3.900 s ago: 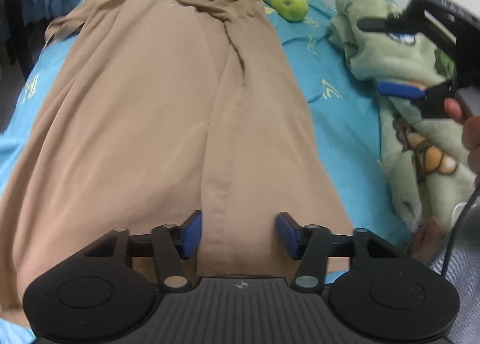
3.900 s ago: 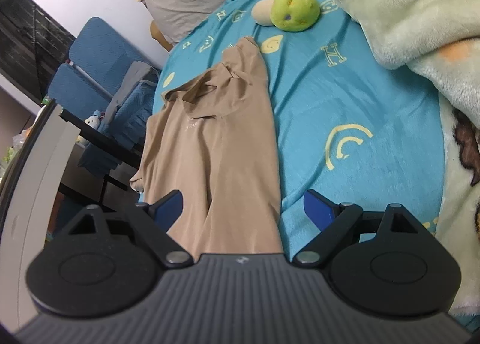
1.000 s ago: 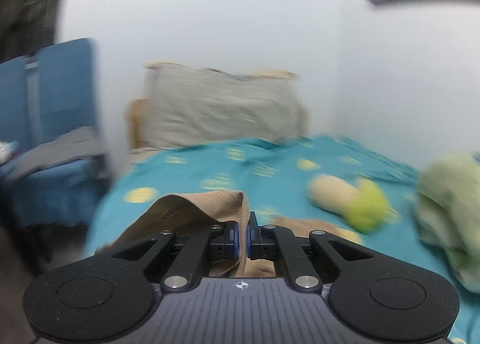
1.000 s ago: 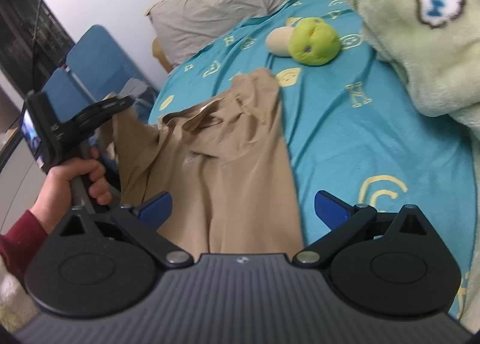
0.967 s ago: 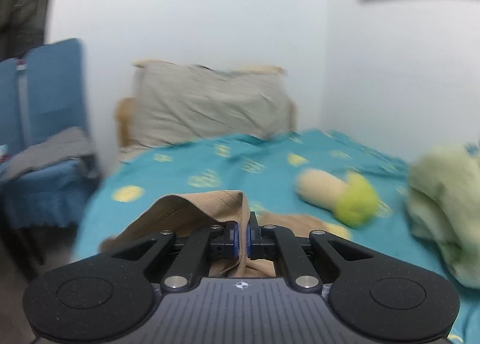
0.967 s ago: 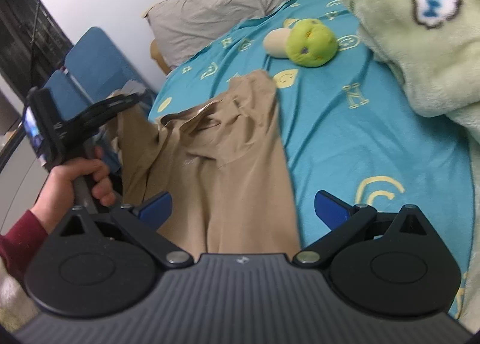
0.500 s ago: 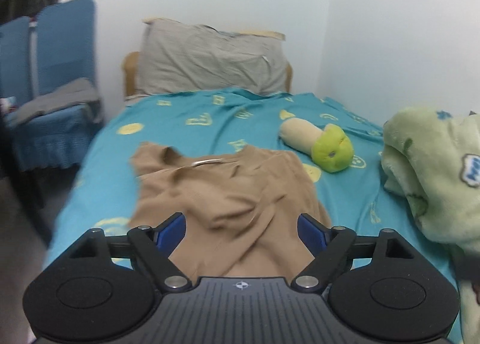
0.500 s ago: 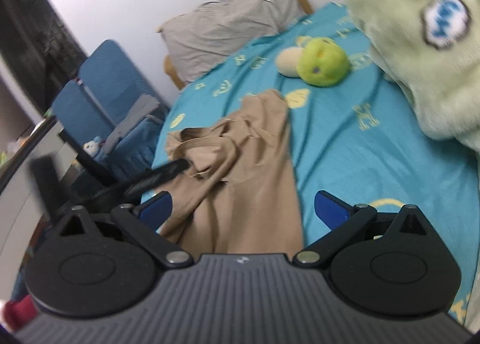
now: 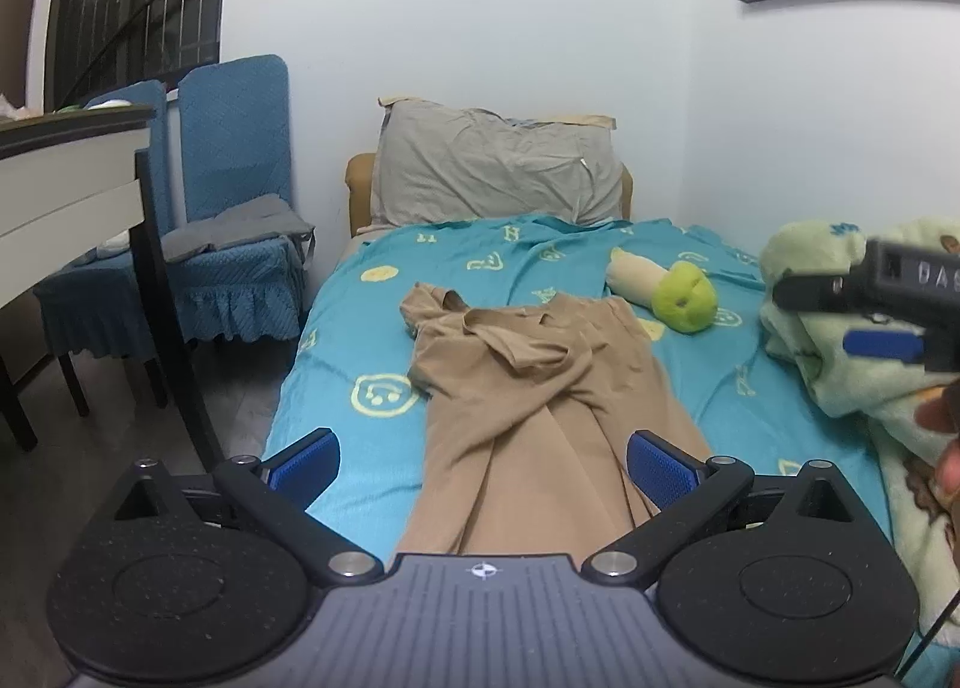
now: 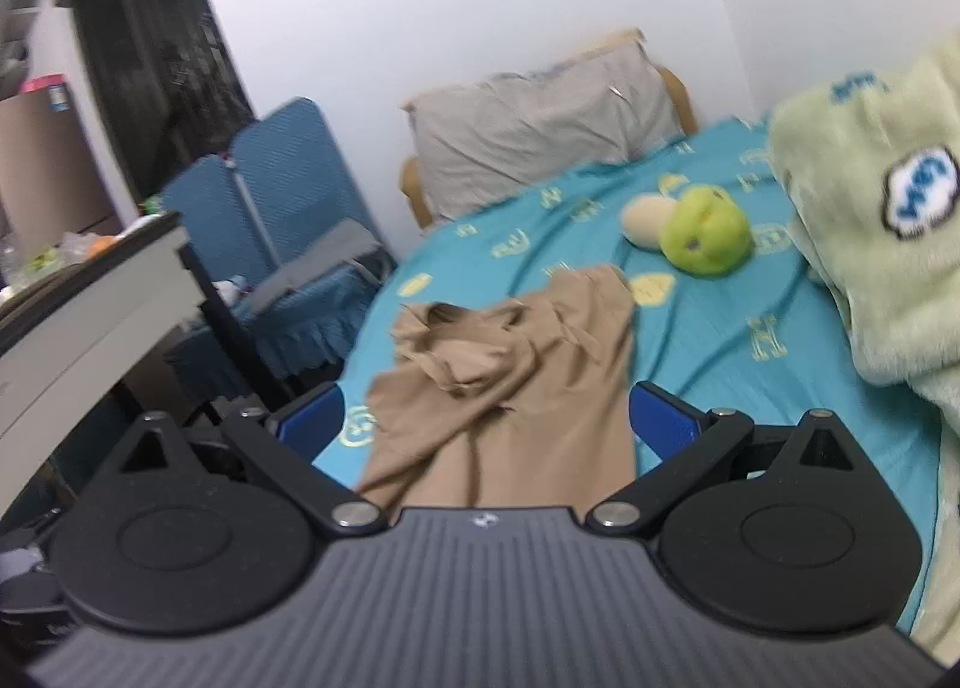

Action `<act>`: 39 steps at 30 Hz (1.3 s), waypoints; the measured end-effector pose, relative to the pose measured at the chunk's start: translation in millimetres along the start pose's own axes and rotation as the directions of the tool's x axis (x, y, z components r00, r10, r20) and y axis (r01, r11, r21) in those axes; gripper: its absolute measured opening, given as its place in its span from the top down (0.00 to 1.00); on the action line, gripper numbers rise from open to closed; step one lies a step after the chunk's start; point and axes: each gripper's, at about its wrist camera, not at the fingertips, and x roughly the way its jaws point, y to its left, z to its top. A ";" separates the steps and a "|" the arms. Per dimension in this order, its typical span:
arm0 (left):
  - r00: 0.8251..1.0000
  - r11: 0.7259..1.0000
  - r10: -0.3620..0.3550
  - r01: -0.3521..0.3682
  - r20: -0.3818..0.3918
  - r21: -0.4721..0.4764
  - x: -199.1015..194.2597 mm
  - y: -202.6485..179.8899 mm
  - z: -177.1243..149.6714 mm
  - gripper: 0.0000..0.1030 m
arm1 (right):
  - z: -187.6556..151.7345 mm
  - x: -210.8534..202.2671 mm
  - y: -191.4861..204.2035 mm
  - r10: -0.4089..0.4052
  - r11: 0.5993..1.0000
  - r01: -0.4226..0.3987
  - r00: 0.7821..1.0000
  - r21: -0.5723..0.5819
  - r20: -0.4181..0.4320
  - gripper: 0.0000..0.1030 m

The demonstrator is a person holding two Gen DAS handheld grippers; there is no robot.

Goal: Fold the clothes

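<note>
A tan garment [image 9: 540, 406] lies lengthwise on the teal bed sheet [image 9: 372, 430], its left side folded over onto the middle and rumpled at the far end. It also shows in the right wrist view [image 10: 510, 400]. My left gripper [image 9: 480, 463] is open and empty, held above the near end of the garment. My right gripper [image 10: 486, 424] is open and empty, also held back from the garment; it shows at the right edge of the left wrist view [image 9: 882, 328].
A green and cream plush toy [image 9: 678, 295] lies beyond the garment. A pale green blanket [image 9: 840, 328] is heaped on the bed's right side. A grey pillow [image 9: 492, 172] leans at the headboard. Blue chairs [image 9: 228, 208] and a dark-legged desk [image 9: 78, 165] stand left of the bed.
My left gripper was shut on the garment's edge a second ago; it has let go, opened, and pulled back. The folded-over cloth now rests on the bed. My right gripper tilted up and back.
</note>
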 end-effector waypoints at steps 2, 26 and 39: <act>1.000 1.000 0.002 -0.002 0.004 -0.003 -10.3 0.5 -6.5 0.00 | -0.2 -7.0 5.6 0.019 1.000 -0.019 1.000 -0.023 0.015 0.00; 1.000 0.992 0.011 -0.010 0.008 -0.124 -0.7 40.6 -21.6 0.00 | 3.5 129.0 43.7 0.071 0.997 -0.075 0.992 -0.033 -0.106 0.01; 0.998 0.977 -0.020 0.005 -0.065 -0.215 64.5 86.0 -43.6 0.00 | -20.0 308.7 54.1 -0.026 0.995 0.002 0.969 -0.099 -0.245 0.75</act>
